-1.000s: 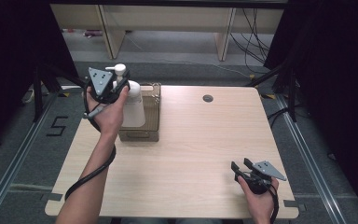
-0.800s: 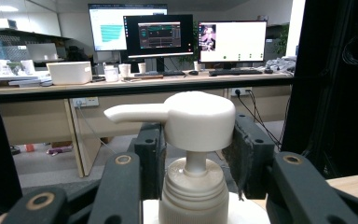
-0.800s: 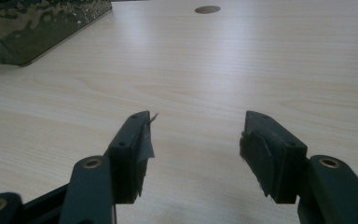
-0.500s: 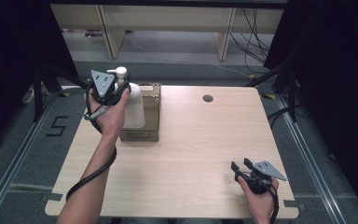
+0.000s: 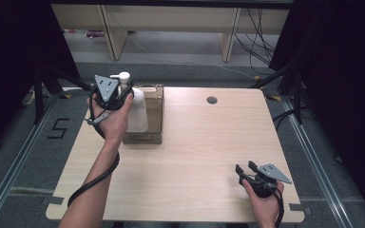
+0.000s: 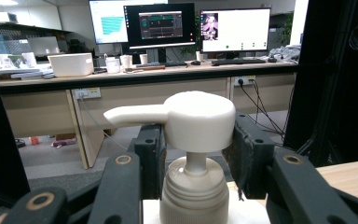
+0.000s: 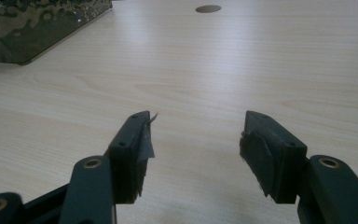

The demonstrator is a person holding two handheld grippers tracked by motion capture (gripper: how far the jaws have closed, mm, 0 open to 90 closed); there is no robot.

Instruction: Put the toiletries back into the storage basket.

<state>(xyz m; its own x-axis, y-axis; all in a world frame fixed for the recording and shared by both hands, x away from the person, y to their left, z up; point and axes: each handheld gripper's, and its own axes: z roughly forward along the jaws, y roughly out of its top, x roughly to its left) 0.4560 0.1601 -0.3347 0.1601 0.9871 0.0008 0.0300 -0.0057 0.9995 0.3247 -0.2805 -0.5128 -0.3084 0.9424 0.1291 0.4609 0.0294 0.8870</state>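
Pump bottle (image 5: 134, 108) stands upright, neck pinched by left gripper (image 5: 119, 90) at 10 o'clock; right gripper (image 5: 245, 171) spread, idle.

White pump bottle (image 5: 134, 107) upright, seemingly over brown box (image 5: 152, 116).

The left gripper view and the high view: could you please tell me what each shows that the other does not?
The left gripper view alone shows the monitors and the white box on a desk beyond, plus the pump bottle's ribbed collar close up, with the jaws on either side of its neck. The high view alone shows the right claw, jaws apart low over the near right of the table, the brown box and the round hole. Both show the pump bottle in the left claw.
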